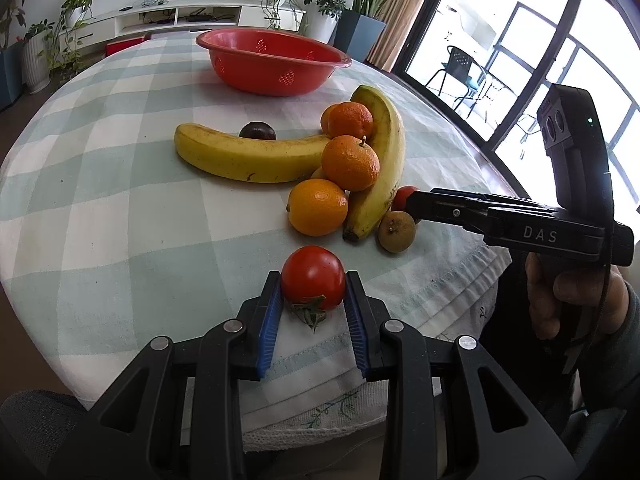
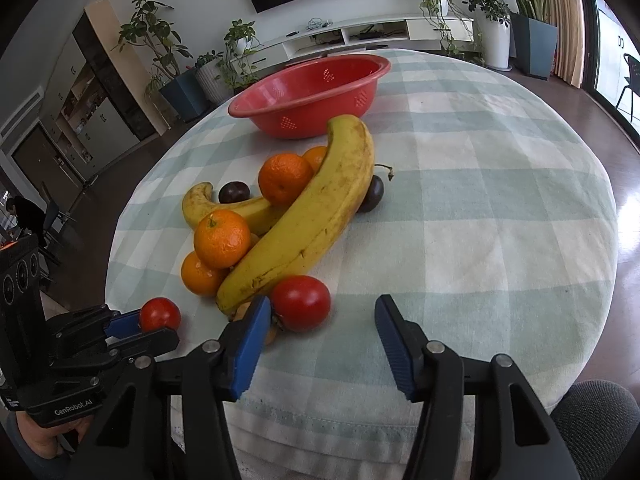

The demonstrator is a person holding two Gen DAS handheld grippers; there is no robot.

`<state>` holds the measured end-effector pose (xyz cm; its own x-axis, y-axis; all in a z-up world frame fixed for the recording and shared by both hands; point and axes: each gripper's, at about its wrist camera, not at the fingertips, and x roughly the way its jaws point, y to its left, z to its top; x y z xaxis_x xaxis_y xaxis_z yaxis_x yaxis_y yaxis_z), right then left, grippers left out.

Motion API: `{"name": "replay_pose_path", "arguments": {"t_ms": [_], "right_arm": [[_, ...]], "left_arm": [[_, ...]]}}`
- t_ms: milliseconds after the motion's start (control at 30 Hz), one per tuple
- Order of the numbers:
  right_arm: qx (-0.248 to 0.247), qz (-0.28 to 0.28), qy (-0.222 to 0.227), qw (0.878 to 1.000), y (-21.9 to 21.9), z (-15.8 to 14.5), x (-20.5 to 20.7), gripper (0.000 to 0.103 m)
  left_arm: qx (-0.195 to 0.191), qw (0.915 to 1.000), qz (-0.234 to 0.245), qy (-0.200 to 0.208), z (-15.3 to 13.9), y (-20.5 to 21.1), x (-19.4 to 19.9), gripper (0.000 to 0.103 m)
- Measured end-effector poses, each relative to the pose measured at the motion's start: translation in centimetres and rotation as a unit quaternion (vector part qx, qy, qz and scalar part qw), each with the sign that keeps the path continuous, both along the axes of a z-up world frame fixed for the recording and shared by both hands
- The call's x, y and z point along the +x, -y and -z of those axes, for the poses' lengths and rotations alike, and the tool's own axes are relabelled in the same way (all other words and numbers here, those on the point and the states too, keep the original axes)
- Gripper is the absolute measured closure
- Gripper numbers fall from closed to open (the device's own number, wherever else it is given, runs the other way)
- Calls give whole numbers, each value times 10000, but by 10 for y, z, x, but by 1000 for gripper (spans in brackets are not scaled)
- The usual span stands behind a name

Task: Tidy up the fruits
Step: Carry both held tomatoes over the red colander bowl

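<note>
My left gripper [image 1: 313, 285] is shut on a red tomato [image 1: 313, 279] near the table's front edge; the same tomato shows in the right wrist view [image 2: 159, 314]. My right gripper [image 2: 320, 312] is open, and a second red tomato [image 2: 301, 302] lies just beyond its left finger [image 2: 249, 344]. Behind it lie two bananas [image 2: 316, 216], several oranges [image 2: 222, 238], two dark plums [image 2: 235, 193] and a small brownish fruit [image 1: 397, 230]. A red colander bowl [image 1: 276, 60] stands empty at the back.
The round table has a green and white checked cloth [image 1: 120, 208]. Its front edge is close below both grippers. Potted plants [image 1: 76, 12], a white TV shelf and a glass door surround the table.
</note>
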<state>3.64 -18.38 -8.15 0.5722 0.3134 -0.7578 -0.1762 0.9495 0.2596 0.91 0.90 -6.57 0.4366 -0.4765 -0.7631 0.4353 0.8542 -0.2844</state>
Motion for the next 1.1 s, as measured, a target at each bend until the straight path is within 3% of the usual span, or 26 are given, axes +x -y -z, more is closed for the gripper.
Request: {"name": "replay_pose_path", "arguments": {"t_ms": [400, 567, 1100], "right_arm": [[252, -256, -261, 9990, -9, 0, 11, 55], [275, -269, -343, 9987, -3, 1, 11, 67], [551, -426, -676, 9953, 6, 3, 18, 67]], "left_arm": [[-58, 10000, -16, -11, 1, 0, 0, 74], [-45, 10000, -17, -17, 2, 0, 1, 74], [-35, 10000, -17, -6, 3, 1, 1, 74]]}}
